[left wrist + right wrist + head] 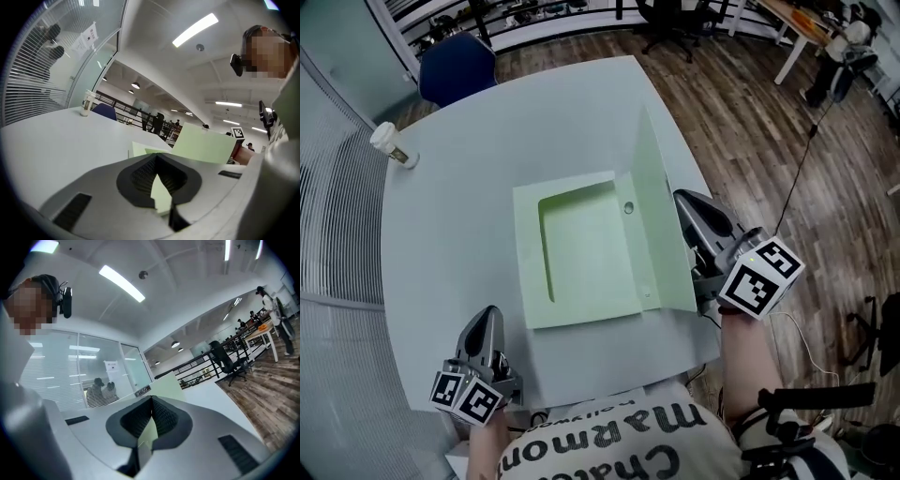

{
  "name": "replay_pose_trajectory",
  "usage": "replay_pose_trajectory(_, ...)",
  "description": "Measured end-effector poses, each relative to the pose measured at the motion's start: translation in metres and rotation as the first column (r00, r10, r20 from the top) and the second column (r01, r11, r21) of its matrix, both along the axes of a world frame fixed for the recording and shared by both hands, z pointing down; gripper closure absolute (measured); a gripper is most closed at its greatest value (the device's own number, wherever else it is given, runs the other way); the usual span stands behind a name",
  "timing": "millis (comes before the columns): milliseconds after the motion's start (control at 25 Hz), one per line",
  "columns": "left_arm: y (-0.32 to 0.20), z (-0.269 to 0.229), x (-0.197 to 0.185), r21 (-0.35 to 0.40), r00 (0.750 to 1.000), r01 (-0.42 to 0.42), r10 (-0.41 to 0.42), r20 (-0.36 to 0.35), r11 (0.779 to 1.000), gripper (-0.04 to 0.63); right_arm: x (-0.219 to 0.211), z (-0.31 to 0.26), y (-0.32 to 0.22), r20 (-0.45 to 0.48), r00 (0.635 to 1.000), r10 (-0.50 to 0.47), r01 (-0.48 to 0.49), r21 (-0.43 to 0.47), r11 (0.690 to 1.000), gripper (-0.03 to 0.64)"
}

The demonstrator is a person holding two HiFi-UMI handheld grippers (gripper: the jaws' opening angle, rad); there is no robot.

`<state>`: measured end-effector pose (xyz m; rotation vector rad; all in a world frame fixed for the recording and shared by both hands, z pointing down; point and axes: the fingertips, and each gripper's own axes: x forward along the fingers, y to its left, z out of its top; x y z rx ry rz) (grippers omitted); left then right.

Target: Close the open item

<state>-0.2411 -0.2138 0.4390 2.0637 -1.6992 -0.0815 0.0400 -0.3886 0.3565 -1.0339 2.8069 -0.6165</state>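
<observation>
On the light grey table, near the middle of the head view, we see one pale green flat cardboard box with a shallow sunken tray. Its lid stands nearly upright along the tray's right edge, so the box is open.

We count two grippers. The left gripper sits at the lower left of the frame, by the table's near edge and well apart from the box. In its own view its tips meet and hold nothing, and the box shows only as green beyond them. The right gripper lies just to the right of the raised lid, on its outer face. Its tips are likewise pressed together and empty, with the lid's top edge close ahead. We cannot tell whether it touches the panel.

We judge the lid to be light and thin, stiff enough to swing as one sheet but likely to bow if pushed hard at a corner. It needs no pinch. A flat push on the outer face, high up and near the middle of the free edge, should tip it leftward over the tray. The base may slide on the smooth tabletop, so the other tool could steady its left margin.

Elsewhere there is one white paper cup at the upper left and one blue chair beyond the table.
</observation>
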Motion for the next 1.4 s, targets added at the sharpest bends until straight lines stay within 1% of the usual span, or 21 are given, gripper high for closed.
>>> replay_pose_trajectory(160, -0.004, 0.005, -0.015, 0.003, 0.998, -0.061, 0.061, -0.009, 0.998, 0.604, -0.024, 0.001, 0.006, -0.043, 0.999, 0.028, -0.029, -0.004, 1.000, 0.617)
replay_pose_trajectory(360, -0.011, 0.003, -0.038, 0.022, 0.993, -0.113, 0.113, -0.025, 0.993, 0.604, -0.057, 0.002, 0.016, -0.098, 0.994, 0.050, -0.050, -0.005, 0.999, 0.617)
replay_pose_trajectory(560, -0.014, 0.008, -0.051, 0.027, 0.982, -0.183, 0.184, -0.028, 0.983, 0.604, -0.089, 0.013, 0.023, -0.225, 0.972, 0.070, -0.068, 0.018, 0.998, 0.617)
replay_pose_trajectory(640, -0.013, 0.009, -0.056, 0.027, 0.979, -0.201, 0.202, -0.026, 0.979, 0.604, -0.101, 0.018, 0.027, -0.258, 0.964, 0.065, -0.061, 0.022, 0.998, 0.617)
replay_pose_trajectory(1000, -0.010, 0.019, -0.100, 0.033, 0.975, -0.220, 0.221, -0.024, 0.975, 0.604, -0.156, 0.061, 0.039, -0.365, 0.930, 0.040, -0.041, 0.003, 0.999, 0.617)
replay_pose_trajectory(1400, 0.004, 0.021, -0.109, 0.013, 0.972, -0.236, 0.236, -0.017, 0.972, 0.604, -0.172, 0.085, 0.046, -0.402, 0.916, 0.014, -0.039, -0.056, 0.998, 0.617)
